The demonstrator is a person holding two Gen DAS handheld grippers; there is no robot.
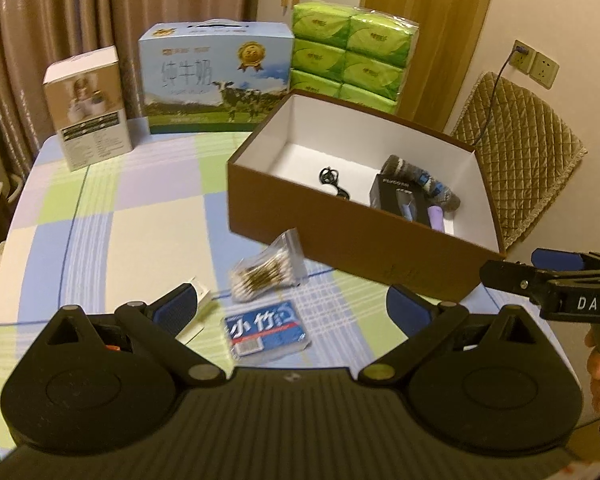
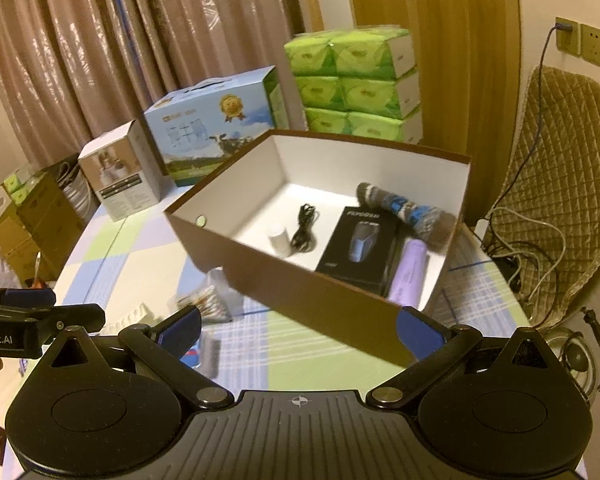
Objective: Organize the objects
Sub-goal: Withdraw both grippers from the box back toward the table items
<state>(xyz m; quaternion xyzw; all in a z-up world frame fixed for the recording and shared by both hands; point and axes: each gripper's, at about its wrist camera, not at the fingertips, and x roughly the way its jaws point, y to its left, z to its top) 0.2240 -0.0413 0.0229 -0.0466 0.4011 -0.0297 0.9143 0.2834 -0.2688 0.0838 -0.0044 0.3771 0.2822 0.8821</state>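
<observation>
My left fingers [image 1: 292, 306] are spread wide and hold nothing; they hang over the tabletop [image 1: 140, 216], which wears a smooth checked cloth of pale blue, green, lilac and cream. Between their blue pads lie a crinkly clear bag of cotton swabs [image 1: 266, 268] and, nearer me, a flat blue packet [image 1: 266, 330] with white lettering. A small white carton [image 1: 198, 304] sits just beside the left pad.

My right fingers [image 2: 298, 328] are just as wide apart and empty, hovering before the near wall of the brown cardboard box [image 2: 312, 300], whose inside is plain white. In it rest a coiled black cable [image 2: 305, 230], a small white cylinder [image 2: 280, 238], a glossy black shaver carton [image 2: 360, 246], a slim lilac tube [image 2: 410, 276] and a fuzzy grey-and-blue rolled sock [image 2: 404, 210].

Behind stand a milk carton [image 1: 216, 76] with a handle, a small upright carton [image 1: 88, 108] and stacked green tissue packs [image 1: 354, 54].
</observation>
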